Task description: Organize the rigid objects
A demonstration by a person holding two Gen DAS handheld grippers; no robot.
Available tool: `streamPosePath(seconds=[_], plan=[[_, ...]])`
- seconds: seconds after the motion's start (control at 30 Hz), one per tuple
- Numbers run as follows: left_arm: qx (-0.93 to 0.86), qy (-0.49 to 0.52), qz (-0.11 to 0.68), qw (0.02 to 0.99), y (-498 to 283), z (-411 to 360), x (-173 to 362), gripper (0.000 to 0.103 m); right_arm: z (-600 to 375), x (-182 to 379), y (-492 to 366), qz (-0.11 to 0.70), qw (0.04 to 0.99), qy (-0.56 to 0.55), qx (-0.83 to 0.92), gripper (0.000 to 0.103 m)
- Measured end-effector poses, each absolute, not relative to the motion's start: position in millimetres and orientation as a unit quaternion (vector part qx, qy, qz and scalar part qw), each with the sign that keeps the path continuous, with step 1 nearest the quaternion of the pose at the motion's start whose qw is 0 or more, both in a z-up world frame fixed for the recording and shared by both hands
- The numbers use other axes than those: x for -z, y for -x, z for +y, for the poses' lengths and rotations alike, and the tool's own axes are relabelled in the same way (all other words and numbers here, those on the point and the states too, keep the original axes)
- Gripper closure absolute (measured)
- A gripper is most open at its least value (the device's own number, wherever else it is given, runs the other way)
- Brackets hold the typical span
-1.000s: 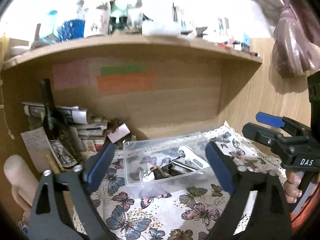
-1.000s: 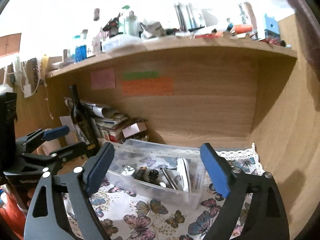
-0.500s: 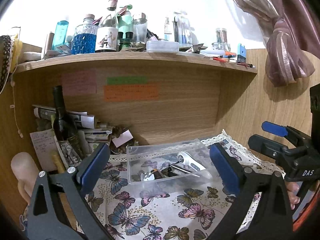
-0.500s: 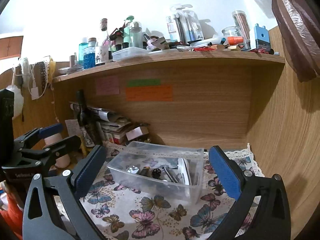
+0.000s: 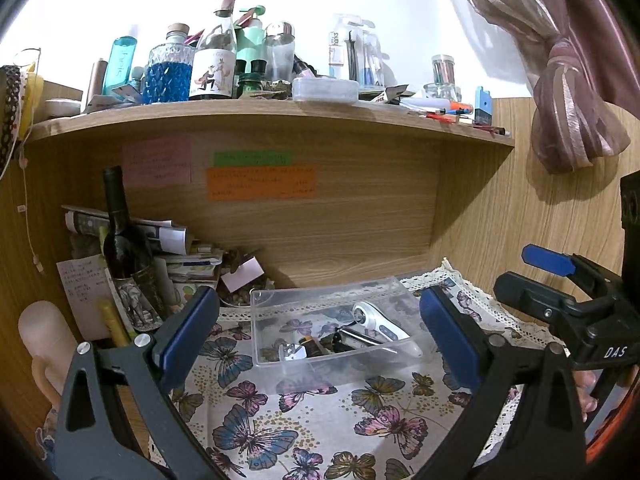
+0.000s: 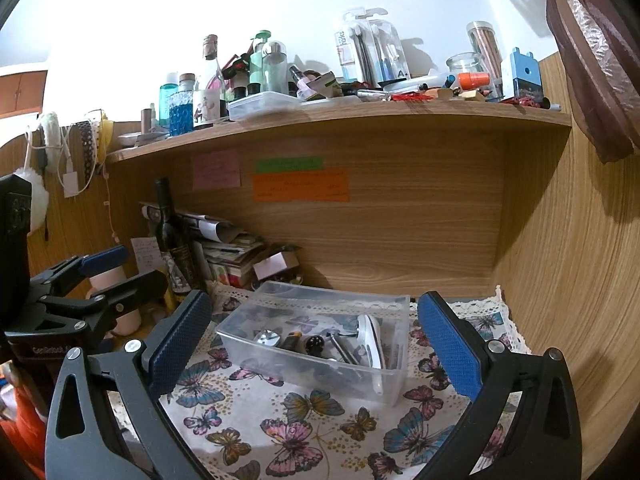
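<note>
A clear plastic box [image 5: 280, 356] stands on the butterfly tablecloth [image 5: 320, 420]; it also shows in the right wrist view [image 6: 392, 384]. It holds a white rotary cutter [image 5: 380, 322], a metal rod, a small dark bottle [image 5: 310, 346] and other small hardware. In the right wrist view the white cutter [image 6: 372, 340] leans on the box's right side. My left gripper [image 5: 320, 336] is open and empty, held back from the box. My right gripper [image 6: 316, 340] is open and empty, also short of the box.
A dark wine bottle [image 5: 120, 236] stands at the left with stacked papers and magazines [image 5: 176, 248]. An upper shelf [image 5: 280, 114] carries bottles and clutter. Wooden walls close the back and right [image 6: 580, 280]. A curtain [image 5: 568, 120] hangs at the right.
Both grippers have pulled back and tilted up, so the box sits lower and farther in each view. Both stay open and empty.
</note>
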State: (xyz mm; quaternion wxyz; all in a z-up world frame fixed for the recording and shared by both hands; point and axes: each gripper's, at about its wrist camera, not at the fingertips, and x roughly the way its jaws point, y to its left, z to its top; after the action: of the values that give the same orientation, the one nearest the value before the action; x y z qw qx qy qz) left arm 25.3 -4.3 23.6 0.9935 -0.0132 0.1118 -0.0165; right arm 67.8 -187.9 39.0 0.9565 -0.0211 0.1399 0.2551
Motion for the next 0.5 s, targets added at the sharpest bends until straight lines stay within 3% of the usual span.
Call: streamPosePath(seconds=[0.5], plan=[[0.017,0.013,0.112,0.994,-24.7,-5.7,-23.6,0.001,-184.6,-38.9,-65.0,0.139,0.957,0.024,-0.253,0.000]])
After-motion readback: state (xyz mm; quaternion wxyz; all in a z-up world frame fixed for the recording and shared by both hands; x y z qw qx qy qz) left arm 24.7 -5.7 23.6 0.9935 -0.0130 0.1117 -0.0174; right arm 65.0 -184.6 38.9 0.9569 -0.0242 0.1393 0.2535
